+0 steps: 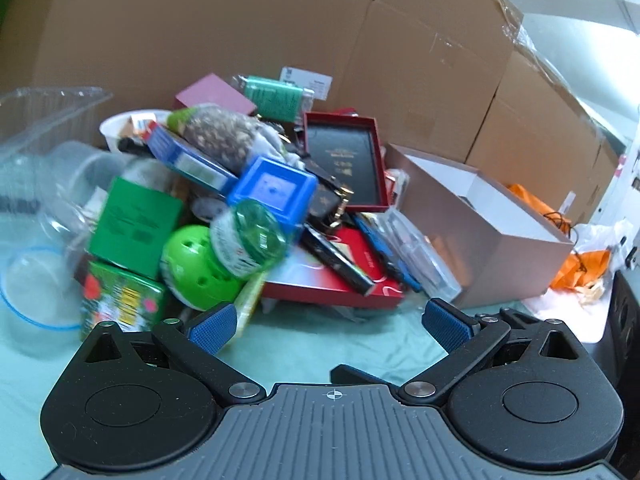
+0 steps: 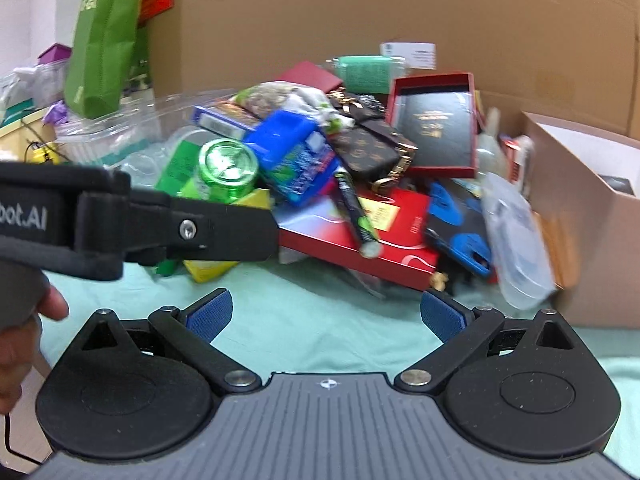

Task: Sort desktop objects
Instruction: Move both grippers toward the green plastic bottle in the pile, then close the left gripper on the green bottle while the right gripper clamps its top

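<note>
Green ribbed can (image 2: 226, 172) is lying tilted, base facing us; we are holding both grippers (image 1: 328, 326) (image 2: 326, 316) spread wide, empty.

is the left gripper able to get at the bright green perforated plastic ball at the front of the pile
Probably yes: the left gripper is open, and the bright green perforated plastic ball lies exposed just ahead, though a green bottle leans over it.

bright, motion-blurred, edges fisheye-bent

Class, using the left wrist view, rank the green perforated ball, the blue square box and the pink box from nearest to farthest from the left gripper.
From the left gripper:
1. Green perforated ball, low left front.
2. Blue square box, mid-pile.
3. Pink box, back by the cardboard.
</note>
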{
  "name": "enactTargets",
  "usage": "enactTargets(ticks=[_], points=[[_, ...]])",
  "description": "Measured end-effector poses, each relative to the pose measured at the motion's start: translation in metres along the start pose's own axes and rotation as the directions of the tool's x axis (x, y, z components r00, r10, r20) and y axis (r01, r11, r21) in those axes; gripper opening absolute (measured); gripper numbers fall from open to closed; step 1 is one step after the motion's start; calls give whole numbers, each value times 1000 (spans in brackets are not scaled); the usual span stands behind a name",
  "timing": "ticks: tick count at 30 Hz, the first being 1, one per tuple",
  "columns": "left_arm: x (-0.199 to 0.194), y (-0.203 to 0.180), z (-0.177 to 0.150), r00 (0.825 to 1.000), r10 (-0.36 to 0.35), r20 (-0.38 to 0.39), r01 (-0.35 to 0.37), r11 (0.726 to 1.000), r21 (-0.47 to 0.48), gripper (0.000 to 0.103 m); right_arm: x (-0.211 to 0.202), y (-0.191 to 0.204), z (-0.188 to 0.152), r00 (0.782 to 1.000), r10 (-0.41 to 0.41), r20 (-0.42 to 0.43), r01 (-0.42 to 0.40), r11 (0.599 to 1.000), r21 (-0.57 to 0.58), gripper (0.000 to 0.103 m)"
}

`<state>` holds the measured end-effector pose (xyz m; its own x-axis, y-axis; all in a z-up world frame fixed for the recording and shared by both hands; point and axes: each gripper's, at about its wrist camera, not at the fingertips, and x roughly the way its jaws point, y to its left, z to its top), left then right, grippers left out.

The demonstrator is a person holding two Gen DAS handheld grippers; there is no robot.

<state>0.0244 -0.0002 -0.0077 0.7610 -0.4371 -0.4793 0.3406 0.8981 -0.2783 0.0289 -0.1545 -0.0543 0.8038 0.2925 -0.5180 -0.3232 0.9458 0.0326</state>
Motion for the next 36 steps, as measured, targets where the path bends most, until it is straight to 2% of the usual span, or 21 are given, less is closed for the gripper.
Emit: enactTargets(ticks=[3,7,13,17,23,27,29,30,33,36], points=[[-5,12,2,1000,11,14,-11,1000,2,103,-1,6,5,1000,19,18,-19,1000,-12,96],[1,32,11,999,47,12,-47,999,-23,102,7,15,16,999,39,34,-38,999,-37,86],[5,52,24,1000,28,12,-27,999,-23,92,24,33,30,993,116,28,-115,993,-40,76],[11,50,27,1000,9,5,-9,1000,4,91,32,41,36,989,141,49,-139,990,-32,74],[16,46,34,1000,-21,19,20,999,24,91,29,38,37,985,174,10,-174,985,-7,67],[23,41,37,1000,-22,20,21,998,63,81,39,40,29,991,124,-47,-126,991,-40,52],[26,39,36,999,-48,-6,49,996,75,72,39,34,25,987,146,-70,-147,989,-9,32],[28,39,35,998,-62,-27,64,996,67,68,39,31,23,985,149,-81,-150,989,0,26],[35,36,27,992,-95,-87,100,993,59,53,34,22,14,986,132,-100,-131,991,14,24],[33,32,15,983,-136,-123,145,987,70,56,27,12,2,986,92,-137,-92,996,7,25]])
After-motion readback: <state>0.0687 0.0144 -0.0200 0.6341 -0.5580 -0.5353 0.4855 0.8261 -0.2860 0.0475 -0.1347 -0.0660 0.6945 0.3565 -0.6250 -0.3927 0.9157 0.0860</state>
